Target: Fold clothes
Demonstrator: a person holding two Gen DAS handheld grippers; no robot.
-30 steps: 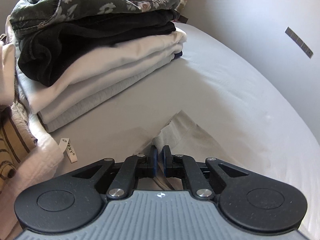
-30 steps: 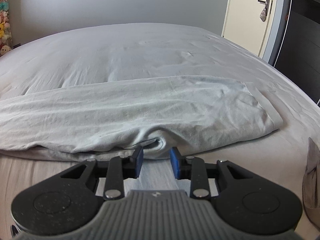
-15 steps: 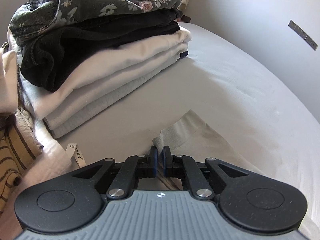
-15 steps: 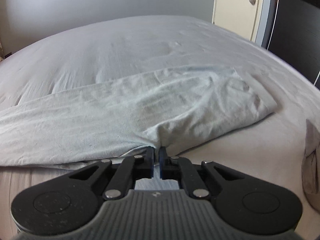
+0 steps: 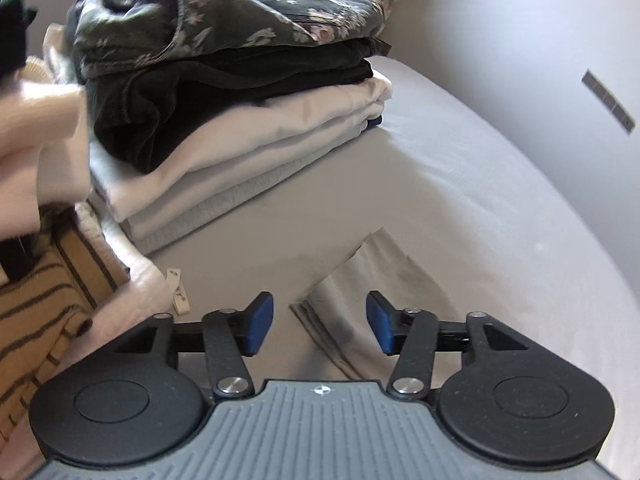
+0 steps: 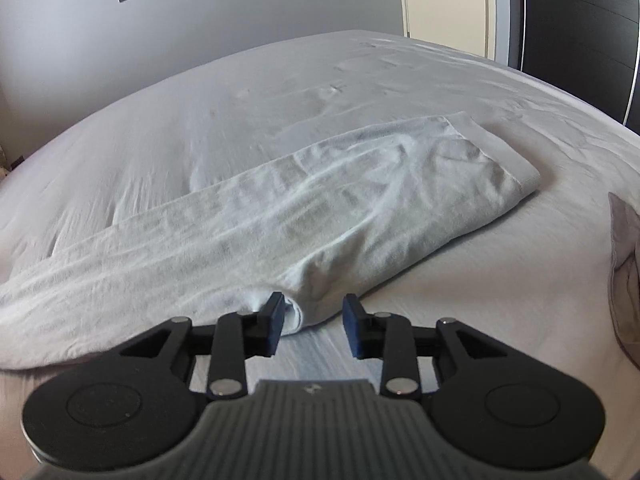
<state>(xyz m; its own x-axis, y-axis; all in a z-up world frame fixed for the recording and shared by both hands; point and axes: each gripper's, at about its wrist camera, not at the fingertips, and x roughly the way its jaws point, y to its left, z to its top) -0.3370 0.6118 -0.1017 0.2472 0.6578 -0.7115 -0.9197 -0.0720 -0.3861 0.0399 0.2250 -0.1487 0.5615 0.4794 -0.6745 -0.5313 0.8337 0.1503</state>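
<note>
- Pale folded garment lay across the middle of the right wrist view on the grey bed sheet, long band running from lower left to a squared end at right.
- Same garment's layered corner sat low centre in the left wrist view.
- Right gripper was opening, near fold between the blue pads, left pad perhaps still brushing cloth; hard to tell.
- Left gripper was opening wide, corner lying loose between the pads, released.
- Stack of folded clothes filled the upper left, floral piece on top.
- Striped fabric showed at far left.
</note>
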